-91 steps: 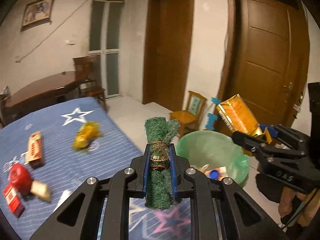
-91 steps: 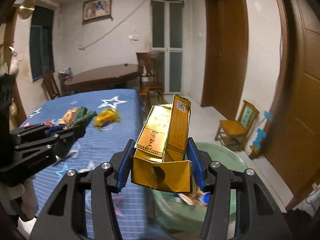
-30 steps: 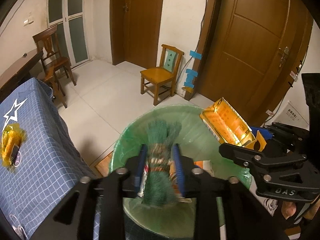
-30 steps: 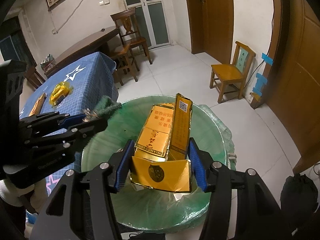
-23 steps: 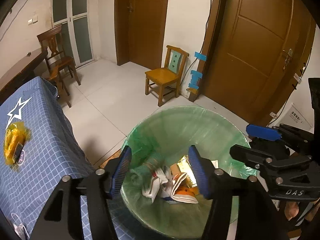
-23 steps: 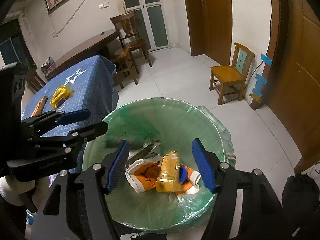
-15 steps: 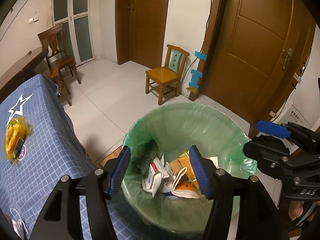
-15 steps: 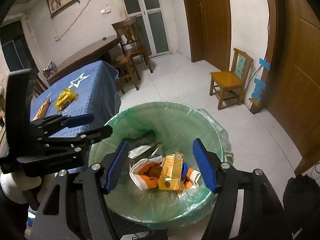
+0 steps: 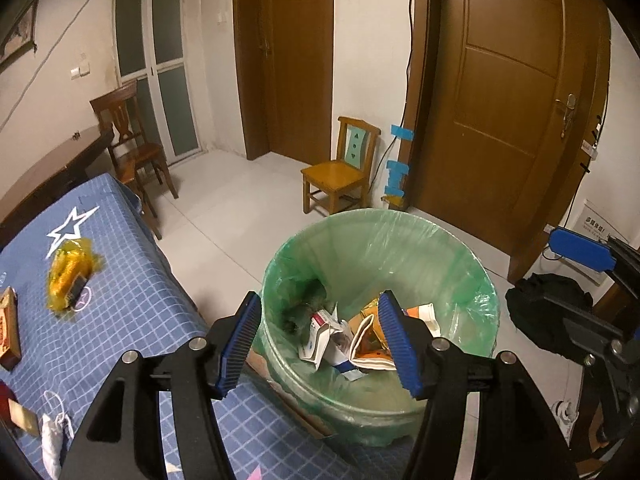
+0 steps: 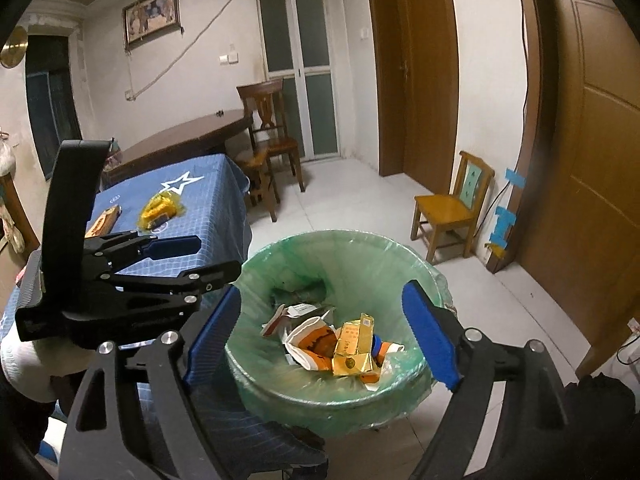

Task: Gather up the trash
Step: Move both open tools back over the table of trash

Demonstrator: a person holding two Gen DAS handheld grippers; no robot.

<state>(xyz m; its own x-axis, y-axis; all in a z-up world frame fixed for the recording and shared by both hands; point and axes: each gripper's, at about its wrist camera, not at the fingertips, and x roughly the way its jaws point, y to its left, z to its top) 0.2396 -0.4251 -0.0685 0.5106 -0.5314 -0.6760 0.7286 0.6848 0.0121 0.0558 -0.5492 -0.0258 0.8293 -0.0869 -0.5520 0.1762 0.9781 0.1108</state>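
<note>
Trash bin (image 10: 408, 268), green liner, sits on the floor just beside the corner of the blue star-print table (image 9: 132, 304). Inside: gold carton (image 10: 354, 346) on top of an orange-and-white wrapper (image 10: 316, 338), a white-and-red box (image 9: 320, 334) beside them, and a dark green bundle (image 9: 308, 300) against the liner's left wall. White paper scraps are mixed in.

Left gripper (image 9: 320, 344): jaws apart, nothing between the blue pads, bin contents visible through the gap. It opened within the last second and has held that width since.

Right gripper (image 10: 320, 336): jaws wide, nothing gripped, and they have just been opening further. The gold carton shows through the gap, lying down in the bin, clear of both pads.

Both grippers sit above the bin, pointing down into it, left one over the table-side rim.

Still on the table: yellow crinkled wrapper (image 9: 70, 274) near the white star, a brown-red box (image 9: 9, 328) at the left edge, a white cloth piece (image 9: 50, 440) at the near corner.

Small wooden chair (image 9: 340, 172) stands by the far wall, well apart from the bin.
</note>
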